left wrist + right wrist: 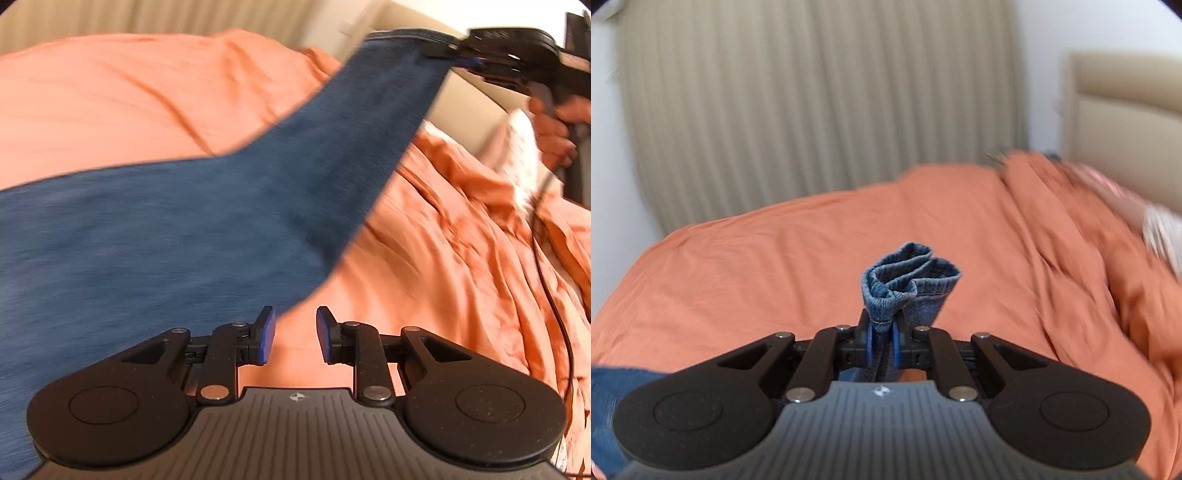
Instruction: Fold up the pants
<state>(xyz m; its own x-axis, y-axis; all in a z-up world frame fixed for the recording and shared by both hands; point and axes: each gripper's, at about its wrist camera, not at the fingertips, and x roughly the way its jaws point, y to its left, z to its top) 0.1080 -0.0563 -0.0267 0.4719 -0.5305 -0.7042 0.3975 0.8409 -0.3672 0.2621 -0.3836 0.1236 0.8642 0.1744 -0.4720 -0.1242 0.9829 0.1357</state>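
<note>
Blue denim pants [192, 221] stretch across the orange bed, one leg rising to the upper right. My right gripper [452, 51] holds that leg's end up in the air in the left wrist view. In the right wrist view my right gripper [883, 343] is shut on the bunched hem of the pants [908, 284]. My left gripper [295, 334] is open and empty, low over the bed just right of the pants' near edge.
An orange duvet [461, 258] covers the bed, crumpled at the right. A white pillow [521, 155] lies at the far right. A beige headboard [1123, 122] and a ribbed curtain [812, 110] stand behind. A black cable [550, 280] hangs from the right gripper.
</note>
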